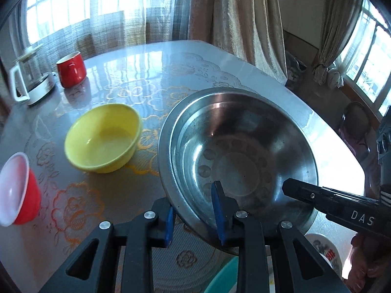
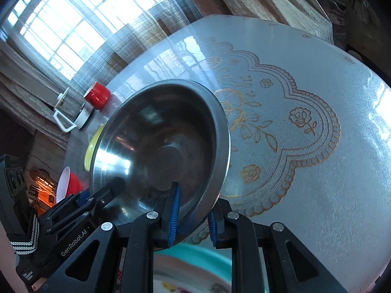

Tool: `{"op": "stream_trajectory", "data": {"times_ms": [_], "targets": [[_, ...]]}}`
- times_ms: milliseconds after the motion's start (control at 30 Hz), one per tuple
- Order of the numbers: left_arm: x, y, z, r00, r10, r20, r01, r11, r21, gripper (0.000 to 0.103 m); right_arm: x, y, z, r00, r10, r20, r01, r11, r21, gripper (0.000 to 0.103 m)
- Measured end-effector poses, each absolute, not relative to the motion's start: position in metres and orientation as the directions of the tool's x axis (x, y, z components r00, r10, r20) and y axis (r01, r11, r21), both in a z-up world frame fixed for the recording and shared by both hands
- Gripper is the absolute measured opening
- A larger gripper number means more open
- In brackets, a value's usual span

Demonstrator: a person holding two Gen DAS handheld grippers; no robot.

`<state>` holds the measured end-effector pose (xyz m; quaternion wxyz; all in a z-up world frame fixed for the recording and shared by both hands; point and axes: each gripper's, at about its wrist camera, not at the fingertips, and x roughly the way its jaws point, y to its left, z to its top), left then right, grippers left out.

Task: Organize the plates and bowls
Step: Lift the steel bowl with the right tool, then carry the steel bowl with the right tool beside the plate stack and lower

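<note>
- A large round stainless-steel bowl (image 1: 234, 156) is held by both grippers at its near rim, tilted, its far edge higher in the right wrist view
- L gripper (image 1: 194, 216): jaws are clamped on the steel bowl's rim, one blue pad (image 1: 218, 210) inside the bowl, the other outside, under the rim
- R gripper (image 2: 193, 216): jaws likewise closed on the rim, one blue pad (image 2: 174, 214) set against the inner wall, the other behind the outer wall
- R gripper is seen in the L wrist view at the bowl's rim to the right of the L jaws; L gripper is seen in the R wrist view to the left of the R jaws
- A yellow plastic bowl (image 1: 103, 138) is seen upright, left of and beyond the L jaws, near the steel bowl; contact cannot be told
- A red plastic bowl w/ white inside (image 1: 17, 189) lies tipped, far left of the L jaws
- A red enamel mug (image 1: 71, 69) and a glass kettle w/ white handle (image 1: 29, 78) are placed well beyond, at the far left
- All is set over a glossy table w/ gold-flower lace cover (image 2: 305, 146)
- Below the R jaws a teal-rimmed plate (image 2: 195, 263) is partly seen
</note>
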<state>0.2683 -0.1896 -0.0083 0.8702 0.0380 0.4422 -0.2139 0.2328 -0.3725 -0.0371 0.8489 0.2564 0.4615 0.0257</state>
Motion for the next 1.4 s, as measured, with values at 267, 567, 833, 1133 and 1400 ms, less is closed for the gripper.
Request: {"op": "stream_trajectory", "data": {"times_ms": [267, 567, 833, 1133, 1400], "targets": [[0.237, -0.155, 0.008, 0.58, -0.312, -0.752, 0.358, 0.927, -0.108, 0.028, 0.212, -0.342, -0.02, 0.594, 0.293, -0.749, 0.139, 0.88, 0.455, 0.02], [0.2, -0.109, 0.014, 0.63, -0.287, -0.722, 0.299, 0.947, -0.116, 0.028, 0.186, -0.303, -0.005, 0.614, 0.313, -0.725, 0.081, 0.888, 0.453, 0.02], [0.173, -0.074, 0.01, 0.647, -0.257, -0.718, 0.248, 0.961, -0.12, 0.028, 0.163, -0.273, -0.005, 0.604, 0.346, -0.718, 0.05, 0.883, 0.467, 0.02], [0.142, -0.038, 0.0, 0.653, -0.218, -0.725, 0.192, 0.974, -0.12, 0.028, 0.15, -0.239, -0.014, 0.588, 0.386, -0.711, 0.023, 0.87, 0.492, 0.02], [0.124, -0.013, -0.01, 0.647, -0.19, -0.739, 0.153, 0.981, -0.119, 0.029, 0.143, -0.213, -0.023, 0.566, 0.414, -0.713, 0.003, 0.864, 0.504, 0.02]]}}
